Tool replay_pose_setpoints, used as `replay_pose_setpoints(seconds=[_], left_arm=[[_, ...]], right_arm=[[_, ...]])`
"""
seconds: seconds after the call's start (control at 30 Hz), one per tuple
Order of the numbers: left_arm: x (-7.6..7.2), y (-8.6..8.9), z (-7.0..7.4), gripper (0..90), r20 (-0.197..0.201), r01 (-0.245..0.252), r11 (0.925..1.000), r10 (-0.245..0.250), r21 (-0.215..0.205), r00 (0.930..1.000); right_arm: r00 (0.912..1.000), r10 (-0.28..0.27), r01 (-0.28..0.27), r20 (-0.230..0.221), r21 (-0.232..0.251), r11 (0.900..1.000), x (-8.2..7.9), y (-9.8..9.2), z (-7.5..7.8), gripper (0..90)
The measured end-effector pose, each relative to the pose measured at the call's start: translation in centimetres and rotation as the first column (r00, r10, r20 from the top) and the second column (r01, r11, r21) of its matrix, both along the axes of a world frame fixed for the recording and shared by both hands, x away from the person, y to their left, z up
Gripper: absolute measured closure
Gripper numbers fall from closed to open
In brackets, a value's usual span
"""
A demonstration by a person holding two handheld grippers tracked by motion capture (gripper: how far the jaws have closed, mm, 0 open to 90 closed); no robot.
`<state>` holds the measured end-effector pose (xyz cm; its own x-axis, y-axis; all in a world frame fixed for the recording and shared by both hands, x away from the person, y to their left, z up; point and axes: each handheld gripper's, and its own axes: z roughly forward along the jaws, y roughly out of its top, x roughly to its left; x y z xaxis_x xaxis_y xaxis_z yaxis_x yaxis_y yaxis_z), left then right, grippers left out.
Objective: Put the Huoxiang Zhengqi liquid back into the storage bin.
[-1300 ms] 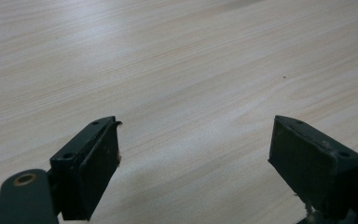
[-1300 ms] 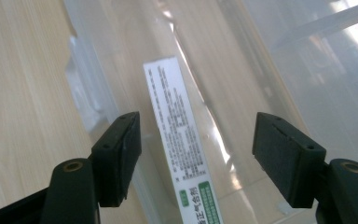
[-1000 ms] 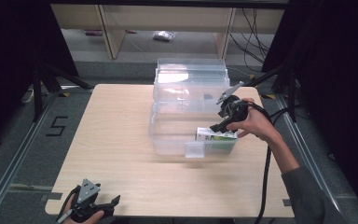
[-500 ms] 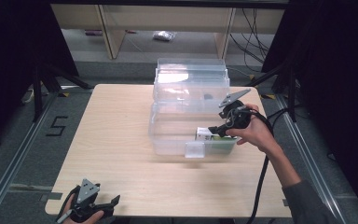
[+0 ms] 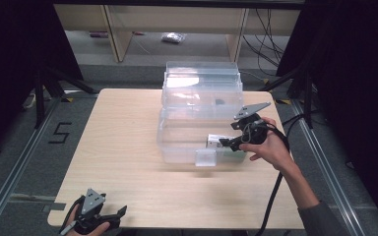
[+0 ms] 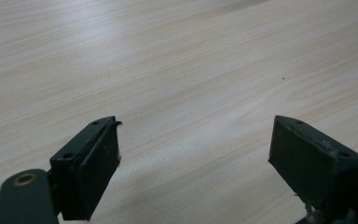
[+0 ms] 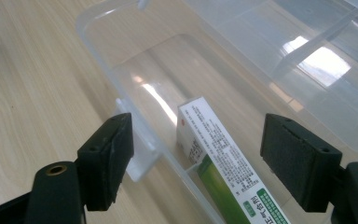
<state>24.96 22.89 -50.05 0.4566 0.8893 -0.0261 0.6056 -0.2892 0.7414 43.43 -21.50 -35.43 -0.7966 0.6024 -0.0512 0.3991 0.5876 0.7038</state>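
Note:
A clear plastic box (image 5: 187,140) stands in the middle of the wooden table (image 5: 123,147), with its lid tilted open behind it. A white and green carton (image 5: 213,142) lies flat inside, at the box's near right corner. My right gripper (image 5: 226,143) hovers just above that corner, open, jaws pointing left. In the right gripper view the carton (image 7: 214,154) lies below and beyond the open right gripper (image 7: 199,140), with neither pad touching it. My left gripper (image 5: 117,214) rests at the table's near left edge, open. In the left gripper view the left gripper (image 6: 193,140) frames bare wood.
A small clear latch tab (image 5: 205,157) sticks out from the box's near wall. The box's open lid (image 5: 201,88) rises at the back. Low shelving (image 5: 177,19) stands on the floor beyond the table. The right gripper's cable (image 5: 271,196) trails off the near edge.
The right hand and its gripper have drifted slightly toward the near side of the table, above the box's right end. The carton stays in the box. The left gripper has not moved.

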Motion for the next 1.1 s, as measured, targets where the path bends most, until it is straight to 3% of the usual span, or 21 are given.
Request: replay_pose_setpoints(seconds=[0.1,0.17,0.23,0.3,0.33,0.37,0.47,0.53,0.57,0.7,0.77,0.8,0.93,0.97,1.07,1.1], left_arm=[[0.1,0.1,0.0,15.3,0.004,0.008,0.9999,-0.008,-0.007,1.0],[0.0,0.0,0.0,15.3,0.003,0.005,1.0,-0.005,-0.007,1.0],[0.0,0.0,0.0,15.4,0.002,0.005,0.9999,-0.005,-0.011,1.0],[0.0,0.0,0.0,15.4,0.005,0.007,0.9999,-0.007,-0.009,1.0],[0.0,0.0,0.0,15.4,0.004,0.007,0.9999,-0.007,-0.007,1.0],[0.0,-0.2,0.0,15.3,0.006,-0.01,0.9998,0.01,-0.018,0.9999],[0.0,0.0,0.0,15.3,0.004,0.004,0.9999,-0.004,-0.01,1.0],[0.0,0.0,0.0,15.3,0.002,0.003,1.0,-0.003,-0.001,1.0],[0.0,-0.1,-0.1,15.3,0.005,-0.003,0.9998,0.003,-0.018,1.0],[0.0,0.0,0.0,15.4,0.004,0.007,0.9999,-0.007,-0.01,1.0],[0.0,-0.2,-0.1,15.4,0.007,-0.015,0.9996,0.015,-0.023,0.9999],[0.0,0.0,0.0,15.3,0.003,0.001,1.0,-0.001,-0.007,1.0],[0.0,0.0,-0.1,15.4,0.005,0.004,1.0,-0.004,-0.005,1.0],[0.0,-0.2,-0.1,15.4,0.008,-0.008,0.9996,0.009,-0.028,0.9999],[0.0,0.0,0.0,15.4,0.006,0.006,0.9999,-0.006,-0.013,1.0],[0.0,0.0,0.0,15.4,0.003,0.012,0.9999,-0.012,-0.004,0.9999]], right_arm=[[0.9995,-0.032,0.032,0.002,0.018,0.999,-0.7,0.2,-0.2,23.9],[0.9998,-0.016,0.016,0.007,0.001,1.0,-0.7,0.0,-0.2,23.6],[0.9996,-0.01,0.009,0.027,0.019,1.0,-1.0,0.2,-0.4,23.6],[0.9993,-0.036,0.036,-0.005,0.034,0.999,-1.5,0.2,-0.4,22.7],[0.9995,-0.029,0.029,0.013,0.043,0.999,-1.6,0.2,-0.5,22.4],[0.9998,-0.017,0.017,0.009,0.038,0.999,-1.7,0.1,-0.5,22.5],[0.9999,-0.013,0.013,0.0,0.035,0.999,-2.1,0.1,-0.7,22.5],[0.9998,-0.011,0.01,0.019,0.047,0.999,-2.3,0.1,-1.0,22.5],[0.9999,-0.01,0.009,0.006,0.043,0.999,-2.5,0.0,-1.0,22.5],[0.9999,-0.011,0.011,0.001,0.046,0.999,-2.9,0.0,-1.2,22.2],[0.9998,-0.015,0.015,-0.01,0.058,0.998,-3.2,0.2,-1.3,22.0],[1.0,0.005,-0.005,0.003,0.059,0.998,-3.1,0.1,-1.4,21.8],[1.0,-0.007,0.006,0.002,0.081,0.997,-3.8,0.4,-1.8,21.7],[1.0,-0.007,0.006,0.002,0.081,0.997,-3.8,0.4,-1.8,21.7],[0.9999,0.007,-0.006,-0.01,0.081,0.997,-4.1,0.4,-2.0,21.7],[0.9999,0.009,-0.01,0.008,0.077,0.997,-4.1,0.3,-2.0,21.5]])
